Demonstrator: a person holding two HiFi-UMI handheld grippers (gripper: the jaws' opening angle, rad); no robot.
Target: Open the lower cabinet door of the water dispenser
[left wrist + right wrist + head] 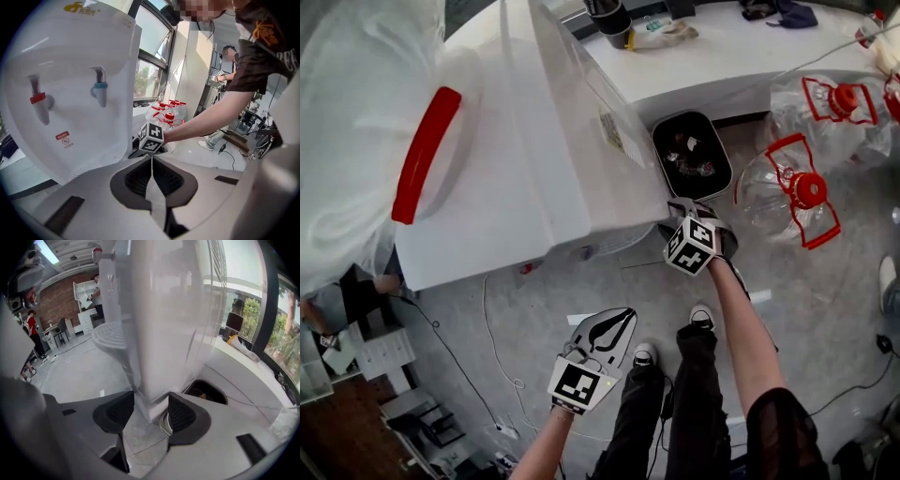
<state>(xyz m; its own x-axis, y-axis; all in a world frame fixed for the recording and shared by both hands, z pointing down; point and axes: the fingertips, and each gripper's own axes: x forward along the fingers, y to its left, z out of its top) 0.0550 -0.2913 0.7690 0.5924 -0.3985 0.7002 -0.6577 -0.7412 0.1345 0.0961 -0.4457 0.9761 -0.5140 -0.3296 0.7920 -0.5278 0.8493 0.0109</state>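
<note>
A: Where the grey floor (825, 281) spreads, what stands?

B: A white water dispenser (534, 169), a black bin (692, 155), empty bottles (787, 187).

A: And the tongs?

B: Left gripper (151, 164) is closed and empty, apart from the dispenser. Right gripper (151, 411) is spread wide, with the dispenser's lower corner edge between its jaws.

A black, round-cornered plastic waste bin (692, 155) with scraps inside sits on the grey concrete floor (544, 300), right against the long white counter (722, 56) on the far side. To its right, clear plastic water jugs with red caps and handles (792, 192) cluster together. A white shelf unit (384, 352) stands near left.
</note>
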